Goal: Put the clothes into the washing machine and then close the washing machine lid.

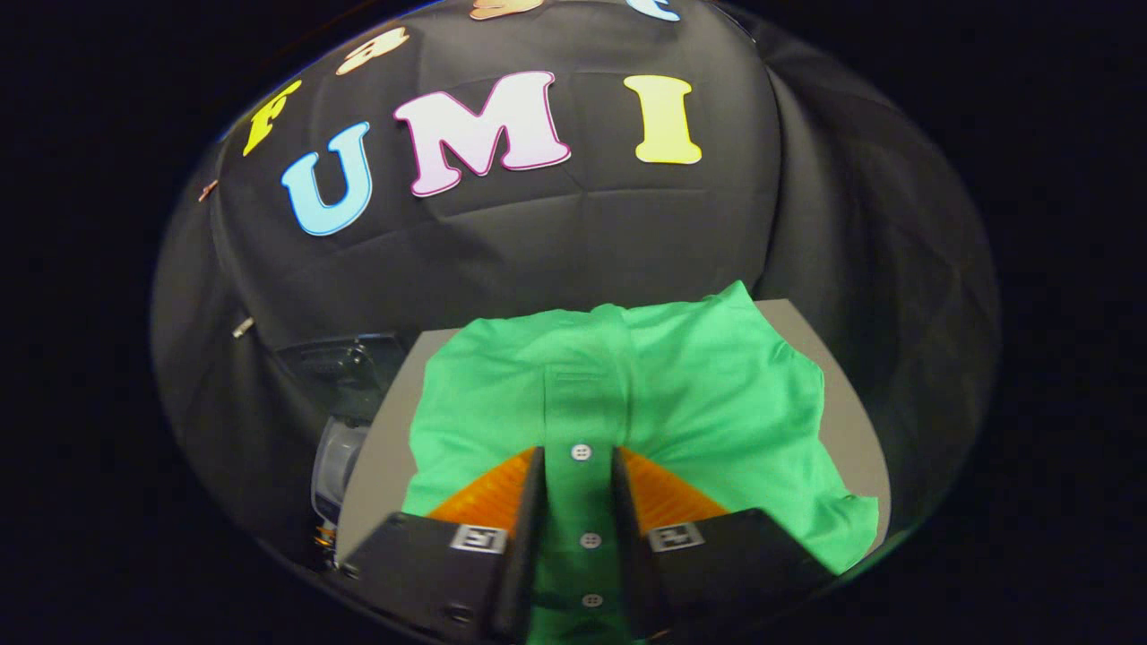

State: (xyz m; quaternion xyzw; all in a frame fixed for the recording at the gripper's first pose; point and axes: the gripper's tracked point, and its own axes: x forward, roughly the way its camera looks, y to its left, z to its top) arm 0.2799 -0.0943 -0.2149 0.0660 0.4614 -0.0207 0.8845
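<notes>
A green button-up shirt (699,394) lies spread over a grey table (381,448), reaching almost to its far edge. My gripper (580,466) is low over the shirt's near part. Its two fingers stand close together, with the button placket (582,502) running up between them, and they press on the fold of cloth from both sides. Left of the table and lower down sits a dark machine (345,363) with a clear rounded part (333,466); whether its lid is up I cannot tell.
The booth's black cloth wall (582,242) hangs close behind the table and wraps round both sides. The table's bare grey right edge (856,421) shows beyond the shirt.
</notes>
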